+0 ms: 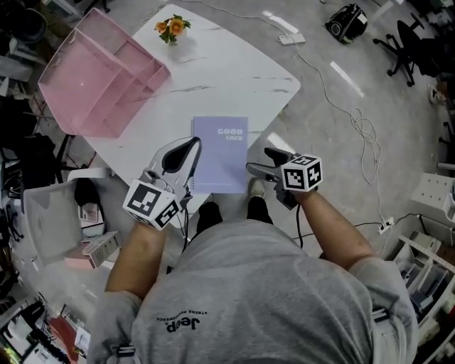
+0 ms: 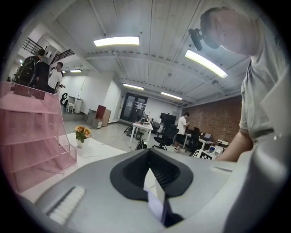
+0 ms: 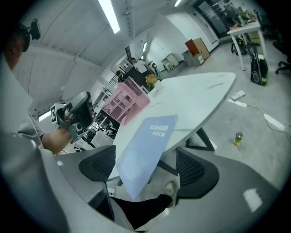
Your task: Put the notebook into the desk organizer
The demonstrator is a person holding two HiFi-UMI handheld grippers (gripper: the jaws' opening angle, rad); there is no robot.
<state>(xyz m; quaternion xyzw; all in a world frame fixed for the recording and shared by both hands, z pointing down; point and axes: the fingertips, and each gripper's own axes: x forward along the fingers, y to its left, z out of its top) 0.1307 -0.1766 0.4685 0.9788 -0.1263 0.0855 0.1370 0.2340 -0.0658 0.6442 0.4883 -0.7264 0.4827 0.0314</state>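
Observation:
A lavender spiral notebook (image 1: 220, 153) lies on the white table (image 1: 234, 78), its near end hanging past the table's edge. My left gripper (image 1: 193, 146) is at its spiral side, and in the left gripper view the jaws stand nearly together on a thin lavender edge (image 2: 157, 205). My right gripper (image 1: 258, 160) is open beside the notebook's near right corner. In the right gripper view the notebook (image 3: 143, 152) reaches down between the two wide-apart pads (image 3: 97, 166). The pink mesh desk organizer (image 1: 99, 71) stands at the table's far left corner, also seen as the organizer (image 2: 29, 136) and the organizer (image 3: 129, 102).
A small pot of orange flowers (image 1: 173, 27) stands at the table's far edge. On the floor to the right are white cables (image 1: 359, 135), a power strip (image 1: 291, 38) and a black bag (image 1: 347, 21). Boxes and clutter (image 1: 50, 220) crowd the left. My shoes (image 1: 256, 188) show under the table.

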